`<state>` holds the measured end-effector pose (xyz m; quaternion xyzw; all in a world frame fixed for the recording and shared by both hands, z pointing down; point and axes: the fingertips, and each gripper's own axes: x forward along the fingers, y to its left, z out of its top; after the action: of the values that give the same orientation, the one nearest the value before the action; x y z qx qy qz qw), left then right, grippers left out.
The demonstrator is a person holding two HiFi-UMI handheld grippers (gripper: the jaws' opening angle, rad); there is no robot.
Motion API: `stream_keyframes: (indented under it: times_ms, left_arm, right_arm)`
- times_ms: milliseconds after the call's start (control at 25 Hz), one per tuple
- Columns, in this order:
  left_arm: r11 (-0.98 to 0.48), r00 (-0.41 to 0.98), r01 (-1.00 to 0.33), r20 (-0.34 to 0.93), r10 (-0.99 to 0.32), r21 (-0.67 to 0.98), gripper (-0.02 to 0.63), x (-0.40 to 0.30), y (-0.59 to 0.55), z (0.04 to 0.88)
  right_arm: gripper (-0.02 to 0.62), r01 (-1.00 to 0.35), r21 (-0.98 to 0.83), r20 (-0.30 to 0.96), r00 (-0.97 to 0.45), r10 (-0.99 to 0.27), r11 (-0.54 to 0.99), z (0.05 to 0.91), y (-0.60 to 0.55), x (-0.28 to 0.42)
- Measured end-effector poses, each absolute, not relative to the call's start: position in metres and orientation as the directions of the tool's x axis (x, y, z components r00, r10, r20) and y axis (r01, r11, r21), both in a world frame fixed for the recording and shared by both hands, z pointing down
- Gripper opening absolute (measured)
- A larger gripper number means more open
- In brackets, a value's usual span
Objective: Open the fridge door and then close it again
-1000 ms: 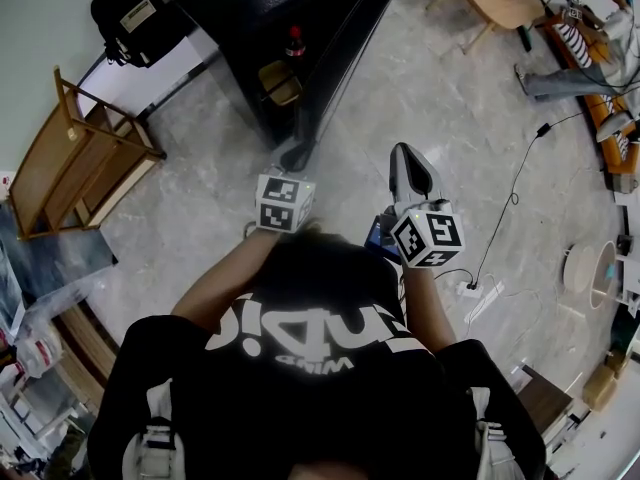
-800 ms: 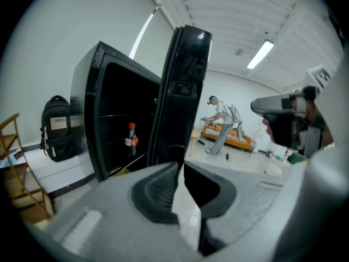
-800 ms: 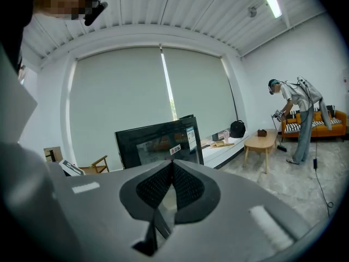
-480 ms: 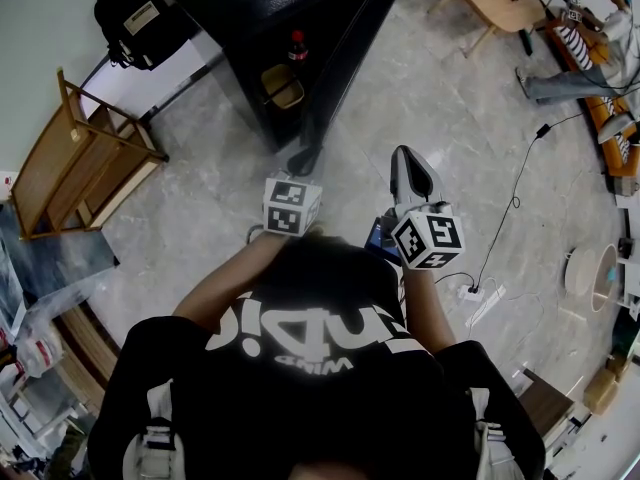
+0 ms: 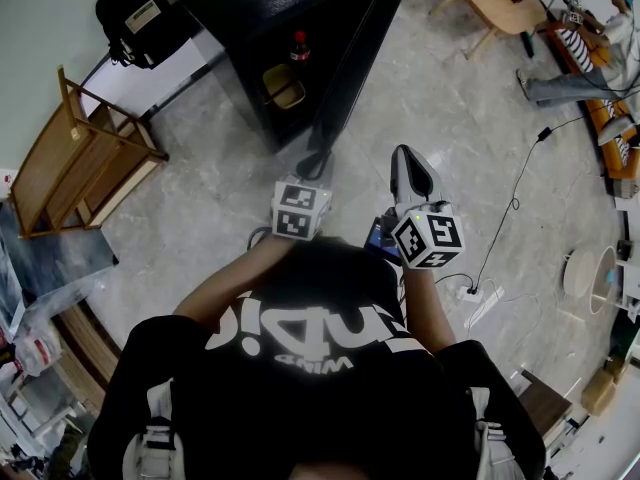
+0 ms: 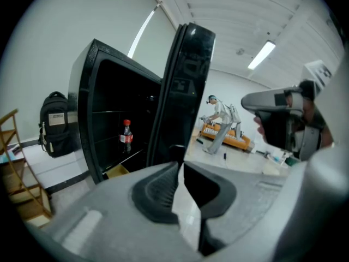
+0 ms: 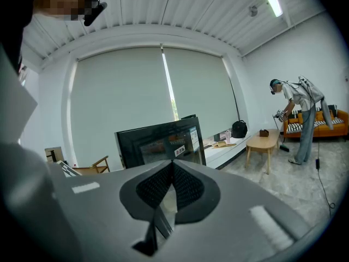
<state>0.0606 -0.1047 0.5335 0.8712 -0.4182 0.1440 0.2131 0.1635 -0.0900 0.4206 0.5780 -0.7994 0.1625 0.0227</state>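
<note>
Fridge door (image 5: 352,66), one, pinched by left gripper (image 6: 179,165); right gripper (image 7: 172,164) closed, empty; one bottle (image 5: 297,45).

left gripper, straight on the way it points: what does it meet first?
The open fridge door: its near edge stands right ahead of the left gripper, whose jaws are almost together. It may already touch; depth is unclear. The bottle inside lies left of that line.

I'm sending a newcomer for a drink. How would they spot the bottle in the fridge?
Find the tall black fridge with its door standing open. On a shelf inside stands a small bottle. Its red cap and red label set it apart from the yellowish box below.
</note>
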Motion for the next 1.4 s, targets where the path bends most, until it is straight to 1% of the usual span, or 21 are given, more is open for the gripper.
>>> stream_keyframes:
  times_ms: [600,1120,1400]
  left_arm:
    - [-0.556,0.601,-0.795,0.434,-0.671,0.242,0.032,0.048,-0.111,0.533]
    - [-0.579,0.608,-0.787,0.432,-0.666,0.214,0.037,0.019,-0.125,0.534]
    - [-0.567,0.592,-0.799,0.431,-0.681,0.203,0.038,0.002,-0.135,0.533]
  right_arm:
    - [0.000,-0.934,-0.226,0.227,-0.328,-0.917,0.277,0.418,-0.089,0.160]
    - [0.000,-0.932,-0.226,0.224,-0.334,-0.916,0.284,0.418,-0.086,0.157]
    - [0.000,-0.933,-0.226,0.224,-0.329,-0.917,0.279,0.417,-0.083,0.158]
